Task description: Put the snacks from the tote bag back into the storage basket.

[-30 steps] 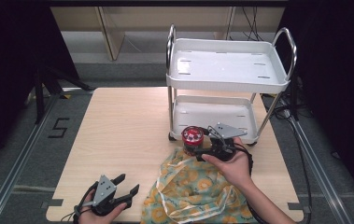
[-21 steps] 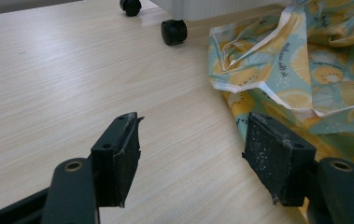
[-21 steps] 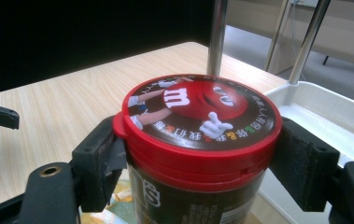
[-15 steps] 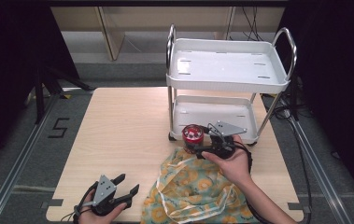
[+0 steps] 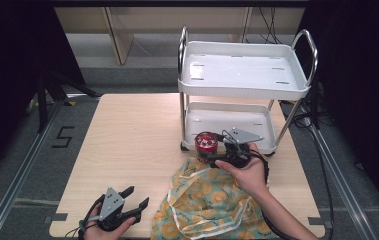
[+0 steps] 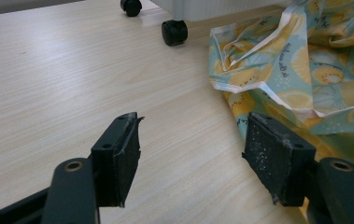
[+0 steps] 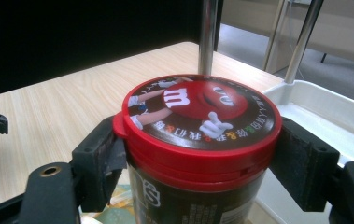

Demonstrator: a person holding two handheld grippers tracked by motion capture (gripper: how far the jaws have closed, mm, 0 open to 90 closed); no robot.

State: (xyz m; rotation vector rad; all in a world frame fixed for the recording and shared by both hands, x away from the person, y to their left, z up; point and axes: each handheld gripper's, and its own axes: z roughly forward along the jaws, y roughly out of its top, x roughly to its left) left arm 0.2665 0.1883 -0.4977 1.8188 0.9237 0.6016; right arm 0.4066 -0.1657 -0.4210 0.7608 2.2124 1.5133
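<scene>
While the jar hangs in the right tongs, the facts run so:

Change: the candy jar [image 5: 206,143] sits a touch nearer the cart's lower shelf [image 5: 227,121] than a second ago; the right hand [image 5: 244,167] has edged it forward from above the cloth bag [image 5: 212,205]. The left side has not moved.

Meaning: I judge the jar, lifted out of the bag, is on its way to the cart [image 5: 244,75], with the setting-down not yet done.

Right gripper [image 7: 198,154]: pinching the jar just under its red lid [image 7: 198,112], one pad on each side, jar upright.

Left gripper [image 5: 129,206]: spread wide and holding nothing, resting low at the table's [image 5: 127,135] near edge, just left of the bag.

Jar relative to tongs: squarely between the right jaws; well apart from the left ones.

Jar relative to scene: above the table, just beside the cart's front-left post [image 7: 208,35] and close to the lower shelf's rim, over the bag's far edge.

Bag: crumpled, mouth loose, lying between the two hands.

Next, as I judge: carry the jar over the rim and lower it flat.
</scene>
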